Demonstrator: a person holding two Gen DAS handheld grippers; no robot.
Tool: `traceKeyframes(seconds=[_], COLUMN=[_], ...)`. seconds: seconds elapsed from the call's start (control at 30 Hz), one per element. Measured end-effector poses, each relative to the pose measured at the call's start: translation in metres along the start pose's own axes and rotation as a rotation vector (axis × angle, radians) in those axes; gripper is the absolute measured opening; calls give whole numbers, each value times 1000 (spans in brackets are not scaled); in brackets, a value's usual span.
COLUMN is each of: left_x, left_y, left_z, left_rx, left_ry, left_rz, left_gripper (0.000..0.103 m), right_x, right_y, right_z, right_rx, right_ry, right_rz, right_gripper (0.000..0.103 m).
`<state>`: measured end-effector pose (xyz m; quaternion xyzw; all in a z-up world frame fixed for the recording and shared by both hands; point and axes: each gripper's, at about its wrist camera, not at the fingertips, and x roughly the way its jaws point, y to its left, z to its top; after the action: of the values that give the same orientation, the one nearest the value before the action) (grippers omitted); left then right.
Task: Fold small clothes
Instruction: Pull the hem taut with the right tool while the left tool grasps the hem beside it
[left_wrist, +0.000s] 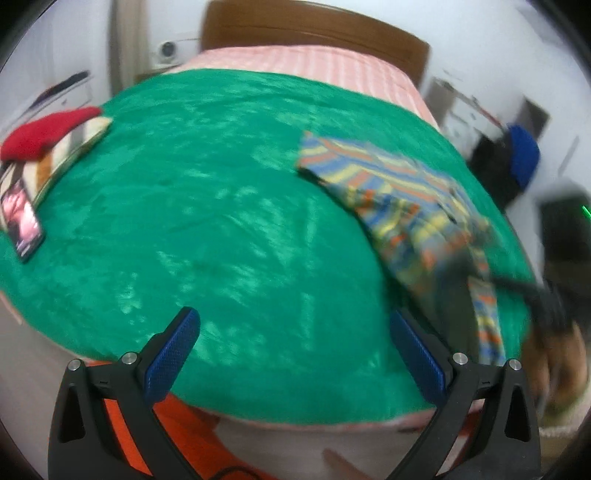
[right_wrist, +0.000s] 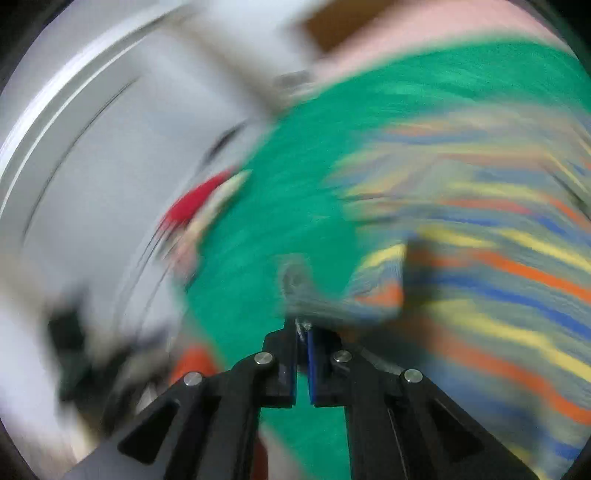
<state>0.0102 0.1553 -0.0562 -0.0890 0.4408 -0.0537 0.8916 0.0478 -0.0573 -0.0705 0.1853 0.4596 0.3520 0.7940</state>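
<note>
A small garment (left_wrist: 399, 195) striped in blue, yellow and orange lies on the right side of the green blanket (left_wrist: 221, 203). Its near end is drawn toward the right gripper (left_wrist: 539, 295), a dark blur at the blanket's right edge. In the heavily blurred right wrist view, the right gripper (right_wrist: 302, 328) is shut, with a bit of the striped garment's (right_wrist: 480, 258) edge pinched at its tips. My left gripper (left_wrist: 295, 321) is open over the blanket's near edge, with nothing between its blue pads (left_wrist: 173, 354).
A red cloth (left_wrist: 48, 133) lies on folded striped pieces at the blanket's far left, with a phone (left_wrist: 22, 218) next to them. The pink striped sheet (left_wrist: 314, 62) and wooden headboard (left_wrist: 314, 26) are behind. Orange fabric (left_wrist: 177, 424) shows below the bed's edge.
</note>
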Motion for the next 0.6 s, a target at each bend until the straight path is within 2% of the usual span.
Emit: traceKeyframes(seconds=[0.03, 0.1, 0.13, 0.23, 0.3, 0.37, 0.43, 0.5, 0.53, 0.6], left_x=[2, 4, 6, 26, 54, 80, 98, 116, 124, 130], left_y=[9, 26, 31, 30, 22, 11, -4, -21, -29, -40], left_z=[3, 7, 6, -2, -14, -25, -35, -44, -47, -49], left_rx=[-41, -121, -144, -117, -56, -9, 33, 84, 108, 141], left_ry=[-2, -19, -23, 37, 125, 209, 268, 320, 335, 313], left_rz=[-8, -64, -86, -104, -85, -71, -74, -77, -58, -4], left_gripper=[102, 102, 102, 102, 102, 101, 93, 77, 77, 77], right_x=[8, 22, 27, 7, -31, -89, -151, -180, -188, -191], right_y=[31, 71, 77, 64, 34, -15, -64, -97, -107, -121], right_z=[-12, -37, -49, -68, -65, -63, -72, -83, -94, -116], right_rx=[-98, -210, -217, -169, -87, 54, 203, 284, 315, 378], right_ry=[43, 120, 153, 175, 96, -30, -107, -79, -52, 3], right_rz=[23, 39, 60, 44, -26, -127, -289, -400, -414, -375], right_gripper=[11, 47, 73, 73, 73, 73, 74, 75, 75, 75])
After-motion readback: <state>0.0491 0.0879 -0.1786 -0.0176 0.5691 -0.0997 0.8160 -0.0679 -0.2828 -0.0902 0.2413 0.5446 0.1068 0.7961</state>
